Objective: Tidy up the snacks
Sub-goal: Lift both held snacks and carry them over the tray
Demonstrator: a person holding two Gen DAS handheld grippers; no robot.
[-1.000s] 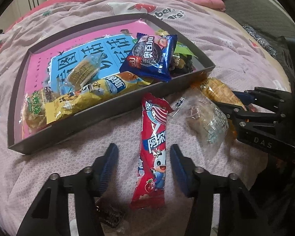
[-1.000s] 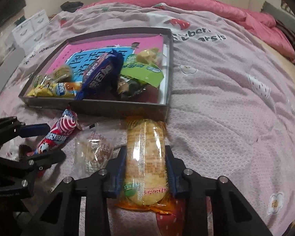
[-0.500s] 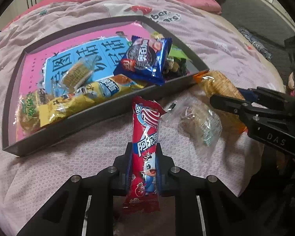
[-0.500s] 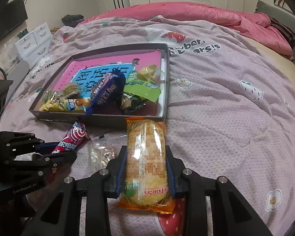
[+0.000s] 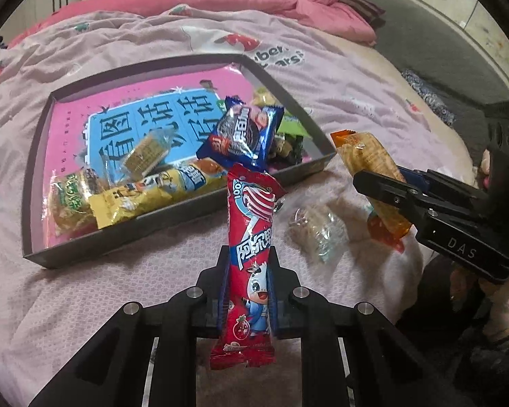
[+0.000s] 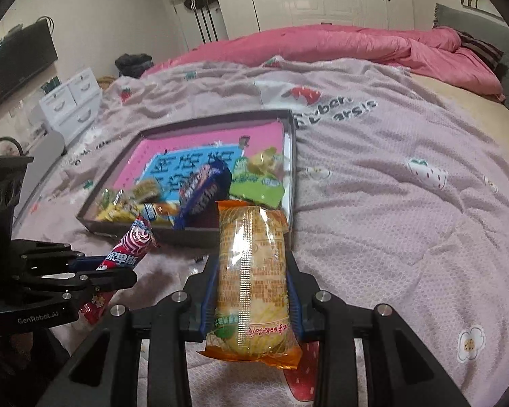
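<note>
Left fingers: the left gripper [image 5: 247,291] pinches the red candy stick pack [image 5: 251,247] low on its body. The pack stands up between the pads, its top leaning toward twelve o'clock; the jaws have just closed onto it.
Right fingers: the right gripper [image 6: 251,291] is pressed onto the orange-ended biscuit pack [image 6: 251,271], held lengthwise, its far end pointing at twelve o'clock.
Height: both packs look lifted clear of the bedspread [image 5: 85,305].
Loose snack: a clear-wrapped cake [image 5: 317,234] lies on the bedspread at about two o'clock from the left fingers, between the two grippers.
Tray: the dark tray [image 5: 118,237] sits on the bed at eleven to twelve o'clock of the left fingers, its near wall just beyond the red pack's top.
Tray contents: a blue cookie pack [image 5: 244,135] leans at the right end, a yellow pack [image 5: 146,196] lies along the near wall, and a green packet [image 6: 258,186] fills the right corner.
Free space: the pink printed floor at the tray's far left looks open.
Step in hand: probably carrying both packs over the near wall.
Doing it well: raise each pack above the wall before moving forward, send the red pack toward the bare left floor, and lay the biscuit pack flat, not on the leaning blue pack.
Caution: the two grippers are near each other, so one should go first.
</note>
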